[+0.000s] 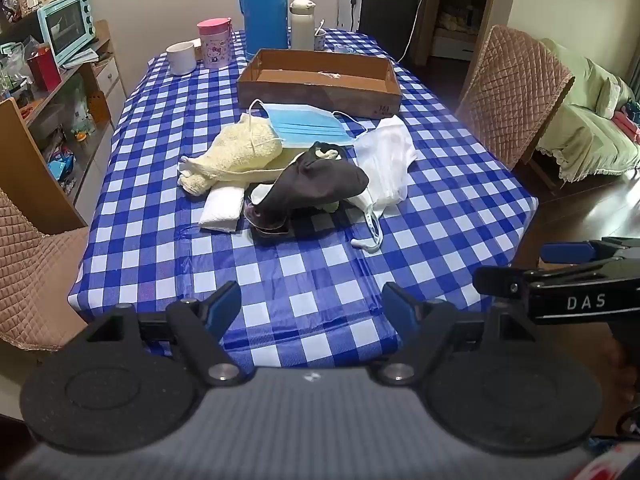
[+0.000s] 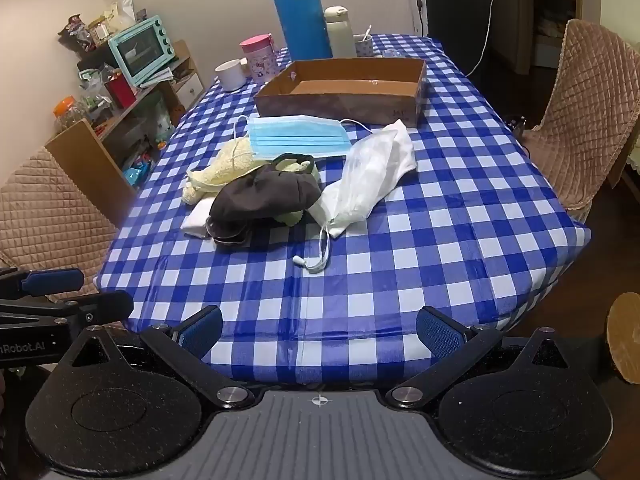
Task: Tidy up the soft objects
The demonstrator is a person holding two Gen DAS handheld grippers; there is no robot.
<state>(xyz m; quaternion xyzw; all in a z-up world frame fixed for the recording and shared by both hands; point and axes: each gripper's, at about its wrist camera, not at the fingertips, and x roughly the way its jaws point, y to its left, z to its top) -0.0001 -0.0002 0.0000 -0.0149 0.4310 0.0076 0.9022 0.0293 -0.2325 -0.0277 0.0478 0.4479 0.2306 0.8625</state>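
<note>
Both the left gripper (image 1: 310,304) and right gripper (image 2: 320,330) hang spread and empty above the checked tabletop (image 2: 440,216). The right one reads "DAS", the left "nRobot.AI". The soft pile, blue mask (image 1: 306,126) uppermost, lies just before the cardboard box (image 1: 320,94).

Dim warm indoor light; soft glare on tabletop (image 1: 280,280). Strong fisheye bending, dark vignetted corners. Near claw (image 2: 320,330) slightly soft.
</note>
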